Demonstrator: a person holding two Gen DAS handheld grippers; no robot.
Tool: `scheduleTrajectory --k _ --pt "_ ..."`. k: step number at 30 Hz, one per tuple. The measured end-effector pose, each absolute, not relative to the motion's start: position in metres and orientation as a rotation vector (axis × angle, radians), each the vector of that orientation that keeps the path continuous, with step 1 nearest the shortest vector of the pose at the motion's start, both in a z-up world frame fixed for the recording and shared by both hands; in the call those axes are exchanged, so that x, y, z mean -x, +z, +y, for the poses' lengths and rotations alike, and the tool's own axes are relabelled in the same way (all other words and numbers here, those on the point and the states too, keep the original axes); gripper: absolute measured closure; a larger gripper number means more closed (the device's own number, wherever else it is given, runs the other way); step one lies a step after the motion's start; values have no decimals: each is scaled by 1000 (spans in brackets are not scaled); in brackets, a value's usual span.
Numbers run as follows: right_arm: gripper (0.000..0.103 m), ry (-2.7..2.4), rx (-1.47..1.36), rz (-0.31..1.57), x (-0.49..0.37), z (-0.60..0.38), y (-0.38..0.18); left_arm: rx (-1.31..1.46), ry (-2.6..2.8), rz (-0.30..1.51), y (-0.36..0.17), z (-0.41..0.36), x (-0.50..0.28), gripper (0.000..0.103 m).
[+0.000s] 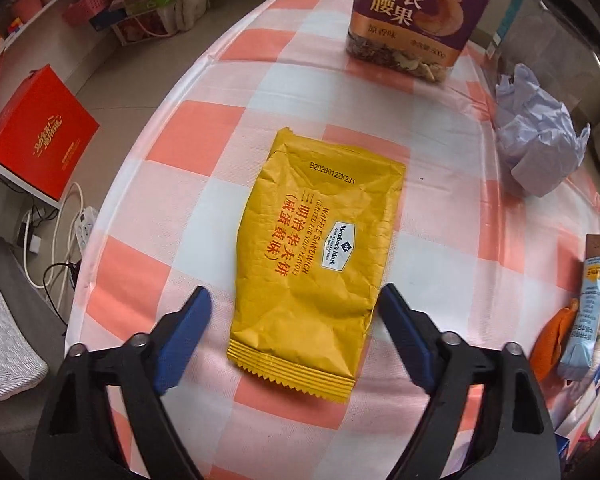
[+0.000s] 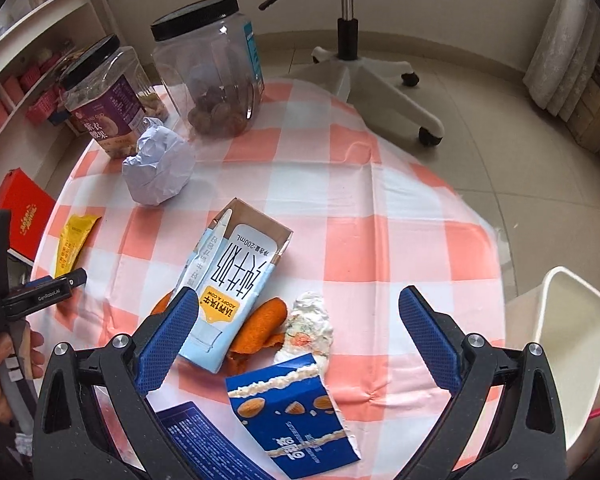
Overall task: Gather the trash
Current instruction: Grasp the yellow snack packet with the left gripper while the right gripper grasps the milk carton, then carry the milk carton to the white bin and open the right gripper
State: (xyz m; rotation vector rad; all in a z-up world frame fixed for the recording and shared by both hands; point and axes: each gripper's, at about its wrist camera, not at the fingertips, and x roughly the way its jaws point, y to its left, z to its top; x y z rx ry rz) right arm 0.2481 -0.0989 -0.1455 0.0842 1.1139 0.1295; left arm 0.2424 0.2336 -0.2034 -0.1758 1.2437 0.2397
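Left gripper [image 1: 294, 306] is spread wide, hovering over the yellow wrapper [image 1: 316, 264], which lies flat on the checkered cloth [image 1: 204, 128]; paper ball [image 1: 536, 140] sits off to its right. Right gripper [image 2: 300, 312] is wide apart too, above the milk carton [image 2: 232, 280], orange peel [image 2: 260, 326] and blue wrapper [image 2: 296, 412]. White bin [image 2: 568, 320] at the table's right edge.

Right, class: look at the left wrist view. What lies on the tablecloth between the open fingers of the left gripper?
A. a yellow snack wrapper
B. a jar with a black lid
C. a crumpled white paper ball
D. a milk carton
A: the yellow snack wrapper lies flat on the checked tablecloth, framed by the open left gripper.
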Motion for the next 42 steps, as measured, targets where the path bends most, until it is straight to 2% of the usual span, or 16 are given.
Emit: scheduleTrajectory --k 1,2,3,4,5,6,16,17,19,21,28,42 --pt "7 141 -117 1137 -252 -99 -151 179 234 1234 -202 235 -242 42" --pt "7 155 -152 1161 -256 -98 -156 177 225 1229 -201 236 -242 49" --pt "7 171 -185 1182 -260 -97 -161 183 214 1229 -200 235 -241 51" --pt "7 179 -208 1197 -263 -96 -164 185 205 1228 -199 235 -240 59" --pt "7 183 -222 1208 -266 -93 -168 181 200 1226 -198 234 -239 84" --pt "7 188 -227 1213 -268 -91 -170 187 187 1229 -196 233 -238 93" --pt "8 229 -214 1227 -275 -68 -183 185 73 1121 -142 192 -213 95" --pt "10 236 -219 1217 -275 -67 -183 186 63 1106 -135 189 -211 95" --pt "36 251 -216 1213 -277 -65 -185 193 44 1080 -124 182 -205 95" --pt "39 263 -233 1210 -278 -65 -186 190 31 1060 -115 173 -198 95" --pt "43 289 -261 1132 -271 -73 -156 194 14 986 -93 165 -186 94" --pt "44 326 -211 846 -222 -90 -59 181 13 819 -49 139 -166 94"
